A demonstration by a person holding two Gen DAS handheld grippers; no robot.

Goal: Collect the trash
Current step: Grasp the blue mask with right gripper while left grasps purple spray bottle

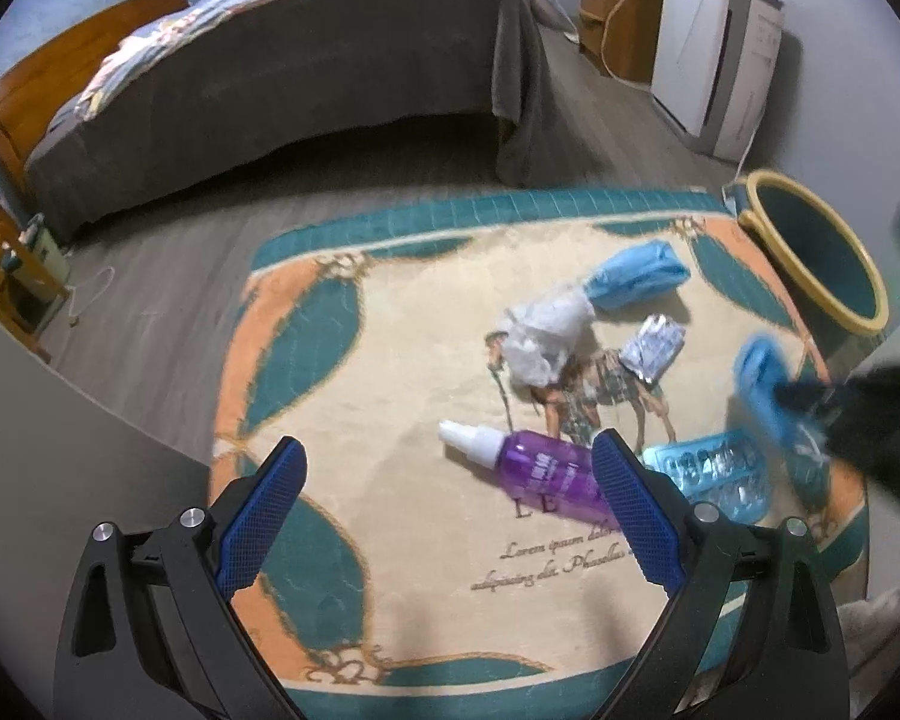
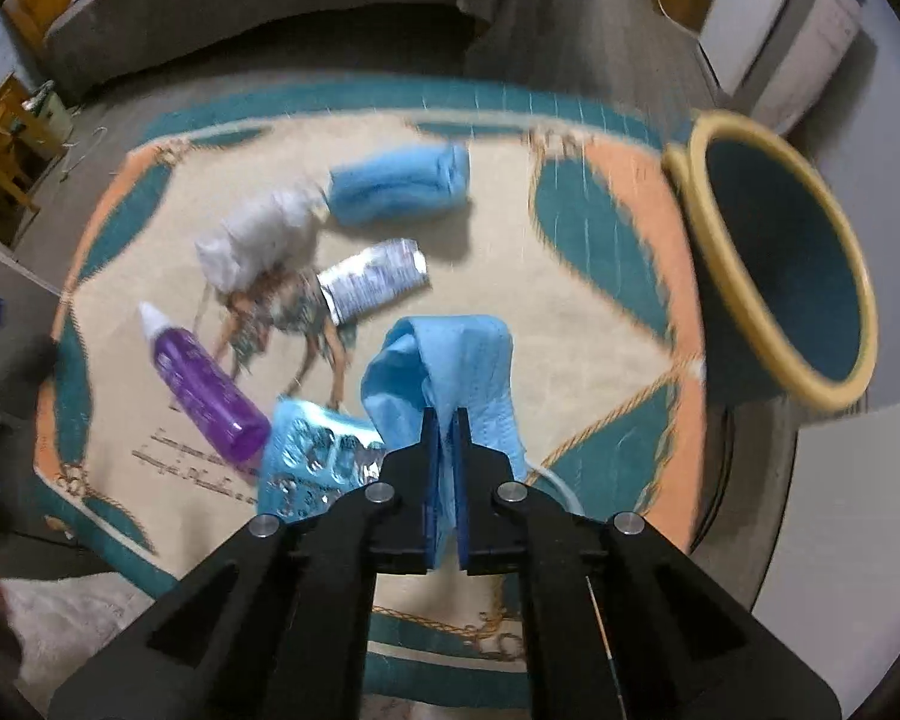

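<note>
My right gripper point(image 2: 446, 420) is shut on a crumpled light-blue disposable cover point(image 2: 450, 354), which stands up from between its pads. The left wrist view shows that same gripper point(image 1: 834, 396) blurred at the right edge. My left gripper point(image 1: 448, 447) is open above the rug point(image 1: 390, 372), holding nothing. Just beyond its fingers lies a purple spray bottle point(image 1: 540, 468) and a blue blister pack point(image 1: 714, 474). Farther off are a silver foil packet point(image 1: 654, 348), a white crumpled bag point(image 1: 546, 336) and a blue rolled bundle point(image 1: 636, 276). A teal bin point(image 2: 798, 252) with a yellow rim stands at the rug's right corner.
A bed point(image 1: 306, 78) with a grey cover stands behind the rug. Against the far right wall are a white cabinet point(image 1: 708, 60) and a wooden nightstand point(image 1: 618, 18). A small wooden table point(image 1: 12, 276) sits at the left, with a cable on the grey floor.
</note>
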